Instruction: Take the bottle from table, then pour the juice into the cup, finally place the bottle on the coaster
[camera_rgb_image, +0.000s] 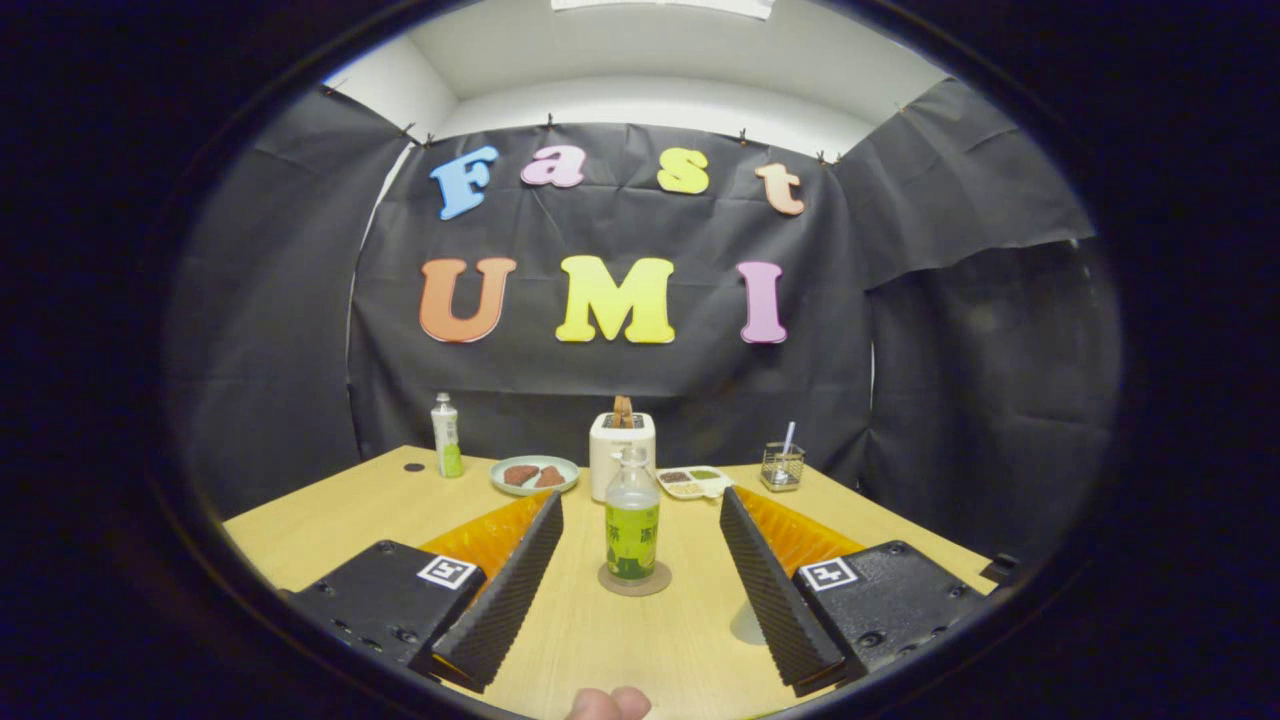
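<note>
Tool (640, 510) wide open, gripping nothing. Bottle (632, 520) stands upright on the coaster (634, 580) on the counter (330, 520), between the fingers (510, 590), apart from both. Toaster (621, 450) just beyond.

gripper (640, 520) is spread wide open, both fingers (510, 590) angled outward and gripping nothing, with a fingertip (608, 703) poking in down below.

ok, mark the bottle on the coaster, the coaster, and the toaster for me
bottle (632, 525): gripper view, on its label, between the open fingers
coaster (634, 586): gripper view, front rim under the bottle
toaster (607, 455): gripper view, left part of its front face
</note>
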